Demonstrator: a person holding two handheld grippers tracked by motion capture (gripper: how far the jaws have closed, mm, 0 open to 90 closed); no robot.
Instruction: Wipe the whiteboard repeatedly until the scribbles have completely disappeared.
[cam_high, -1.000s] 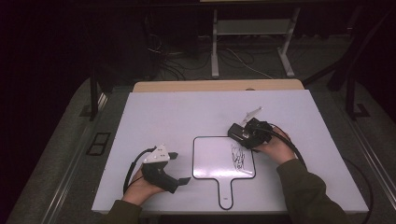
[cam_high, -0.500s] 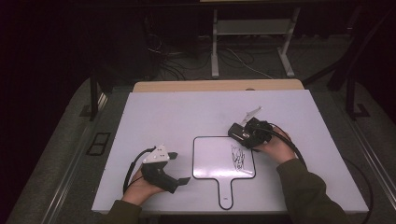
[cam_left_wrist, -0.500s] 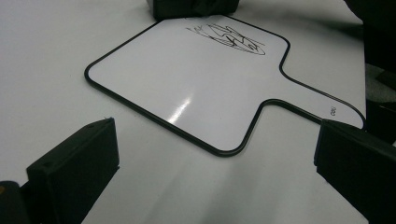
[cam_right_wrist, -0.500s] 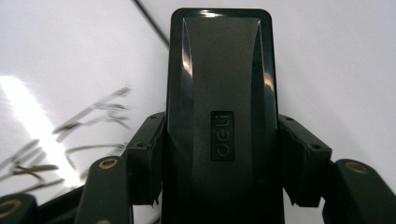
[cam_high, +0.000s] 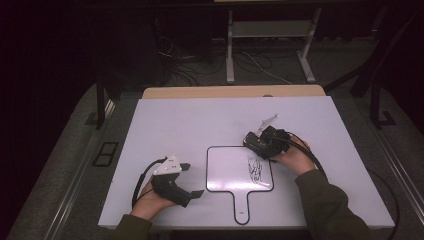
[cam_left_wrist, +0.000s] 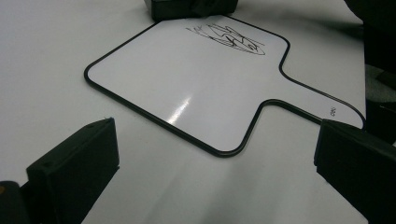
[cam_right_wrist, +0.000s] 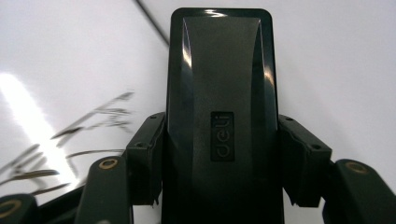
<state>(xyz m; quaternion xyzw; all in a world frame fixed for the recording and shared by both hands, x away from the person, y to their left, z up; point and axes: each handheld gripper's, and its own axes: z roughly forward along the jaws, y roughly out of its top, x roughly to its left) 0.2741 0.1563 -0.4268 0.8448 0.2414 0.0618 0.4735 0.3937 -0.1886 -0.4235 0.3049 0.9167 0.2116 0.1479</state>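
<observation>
High view, read from left to right: the left gripper (cam_high: 192, 180) rests on the white table (cam_high: 175, 120) just left of the whiteboard (cam_high: 227, 167), held low in the person's left hand (cam_high: 150, 200) and pointing toward the board. Its 2 jaws stand spread wide with nothing between them, as the left gripper view confirms. The paddle-shaped whiteboard lies flat near the table's front edge, handle toward the person. A black scribble (cam_high: 255, 170) marks its right part and looks wholly intact, so wiping seems barely begun. The right gripper (cam_high: 253, 141) sits at the board's upper right corner, angled down toward the scribble from the person's right hand (cam_high: 292, 157). Its jaws pinch the black eraser (cam_right_wrist: 219, 107) by its 2 long sides, its end beside the marks.
</observation>
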